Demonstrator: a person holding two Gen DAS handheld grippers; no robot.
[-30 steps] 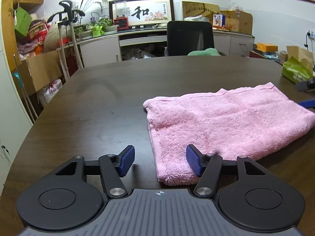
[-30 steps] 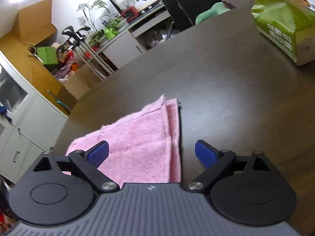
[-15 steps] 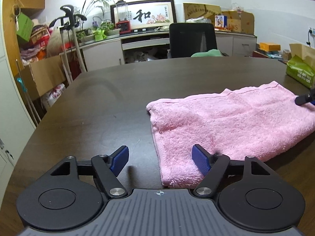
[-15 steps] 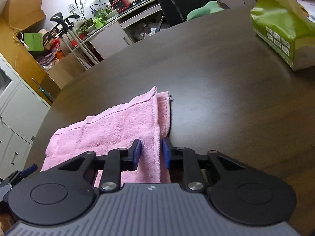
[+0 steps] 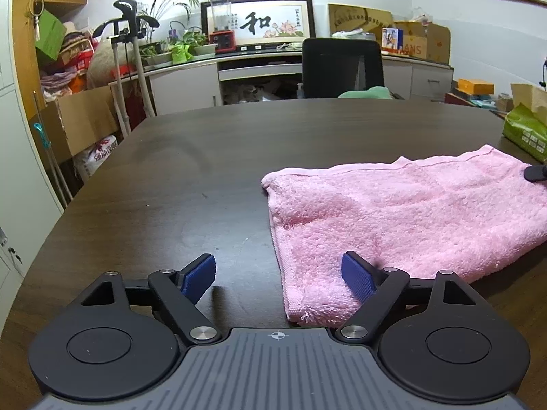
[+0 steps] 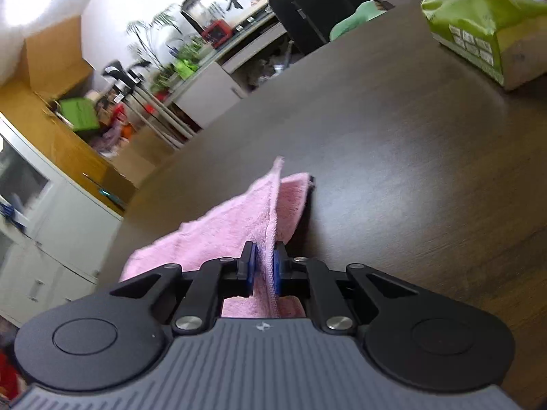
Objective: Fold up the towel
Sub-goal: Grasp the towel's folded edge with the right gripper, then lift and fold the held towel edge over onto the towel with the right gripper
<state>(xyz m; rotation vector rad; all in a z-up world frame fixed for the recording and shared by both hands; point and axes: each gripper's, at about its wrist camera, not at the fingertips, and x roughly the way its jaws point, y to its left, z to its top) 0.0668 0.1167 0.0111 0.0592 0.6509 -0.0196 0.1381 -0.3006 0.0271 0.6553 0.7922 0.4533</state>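
Note:
A pink towel [image 5: 410, 212], folded over once, lies on the dark wooden table [image 5: 205, 157]. My left gripper [image 5: 278, 273] hovers low at the towel's near left corner, its jaws opening wide. The corner lies between the blue pads, and the right pad [image 5: 357, 278] sits over the cloth without pinching it. In the right wrist view my right gripper [image 6: 264, 266] has its jaws closing tight on the towel's [image 6: 232, 235] raised right edge, the pads pressing the cloth. The right gripper's dark tip [image 5: 535, 172] shows at the towel's far right.
A green tissue pack [image 6: 478, 24] stands on the table to the right, beyond the towel. A black office chair [image 5: 342, 68] is at the far table edge. Bare tabletop [image 6: 410, 171] stretches left of and behind the towel. Boxes and crutches [image 5: 130, 68] stand off the left side.
The right gripper's jaws closed from wide open onto the towel's right edge, which now stands up pinched between the pads. The left gripper's jaws spread wider while staying in place.

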